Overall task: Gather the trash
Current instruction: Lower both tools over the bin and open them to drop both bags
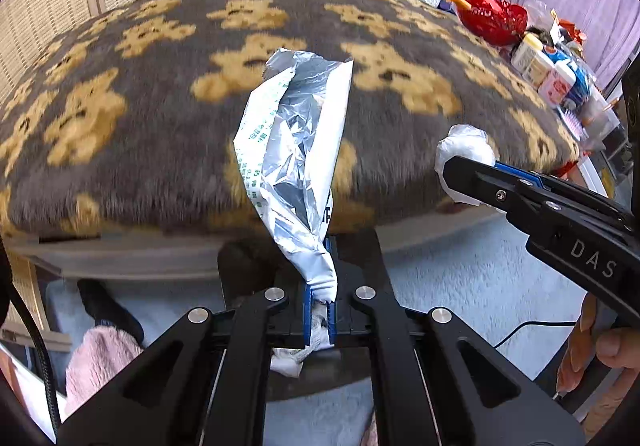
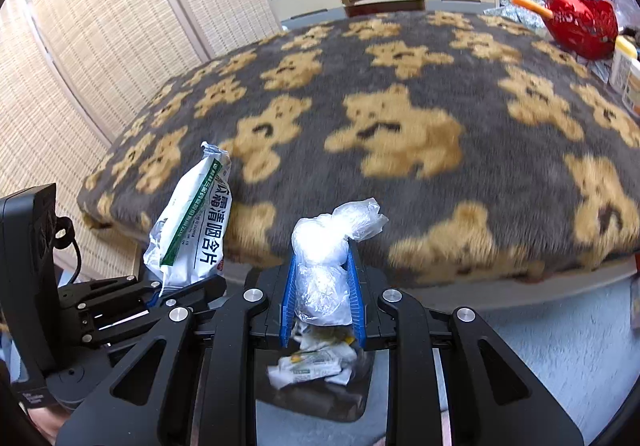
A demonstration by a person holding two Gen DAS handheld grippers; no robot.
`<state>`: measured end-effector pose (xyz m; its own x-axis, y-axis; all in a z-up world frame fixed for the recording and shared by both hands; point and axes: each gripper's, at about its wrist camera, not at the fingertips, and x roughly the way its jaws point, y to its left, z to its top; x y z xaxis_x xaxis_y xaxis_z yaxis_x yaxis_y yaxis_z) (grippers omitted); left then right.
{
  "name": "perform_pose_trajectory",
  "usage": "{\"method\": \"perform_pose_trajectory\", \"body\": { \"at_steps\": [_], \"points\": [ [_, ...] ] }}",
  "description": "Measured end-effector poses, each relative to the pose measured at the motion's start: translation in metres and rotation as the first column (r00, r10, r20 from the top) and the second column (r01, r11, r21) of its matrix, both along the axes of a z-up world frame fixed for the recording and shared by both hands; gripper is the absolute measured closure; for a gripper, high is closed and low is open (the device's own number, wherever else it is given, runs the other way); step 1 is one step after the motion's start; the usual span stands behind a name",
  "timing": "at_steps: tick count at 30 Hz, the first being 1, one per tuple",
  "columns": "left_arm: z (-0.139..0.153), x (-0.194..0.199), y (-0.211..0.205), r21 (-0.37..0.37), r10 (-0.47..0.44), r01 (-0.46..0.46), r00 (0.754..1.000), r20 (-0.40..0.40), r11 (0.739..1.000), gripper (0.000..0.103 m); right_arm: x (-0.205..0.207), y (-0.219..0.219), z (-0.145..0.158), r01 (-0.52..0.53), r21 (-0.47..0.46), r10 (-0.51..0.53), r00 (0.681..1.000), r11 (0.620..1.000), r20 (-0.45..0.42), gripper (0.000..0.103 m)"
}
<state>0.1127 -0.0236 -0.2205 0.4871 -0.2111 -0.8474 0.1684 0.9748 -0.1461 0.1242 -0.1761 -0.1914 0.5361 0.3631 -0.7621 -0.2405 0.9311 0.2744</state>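
Your left gripper is clamped on the twisted bottom end of a white-and-silver foil lozenge packet, its blue pads pinched tight against the crumpled foil. That packet stands up from the jaws, torn top open, green print along its left edge. Your right gripper is closed around a knotted clear plastic bag wadded into a ball, the knot tail sticking out up and to the right. Directly below the right gripper sits a dark bin with crumpled wrappers inside. Ahead of both grippers lies a grey fleece blanket with tan bears. Far ahead to the right: a red bag and several bottles.
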Motion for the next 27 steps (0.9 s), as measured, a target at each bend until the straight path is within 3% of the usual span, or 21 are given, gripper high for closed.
{"method": "perform_pose_trajectory", "body": {
  "at_steps": [14,27],
  "points": [
    [-0.044,-0.041,0.010,0.001,0.013,-0.013,0.997,-0.075,1.000,0.099,-0.038,0.010,-0.054,-0.003,0.005,0.004,0.993,1.000,-0.121,0.079],
    [-0.094,-0.049,0.011,-0.042,-0.005,-0.003,0.983,-0.184,0.999,0.098,-0.043,0.015,-0.089,-0.001,0.030,0.006,0.981,1.000,-0.195,0.075]
  ]
}}
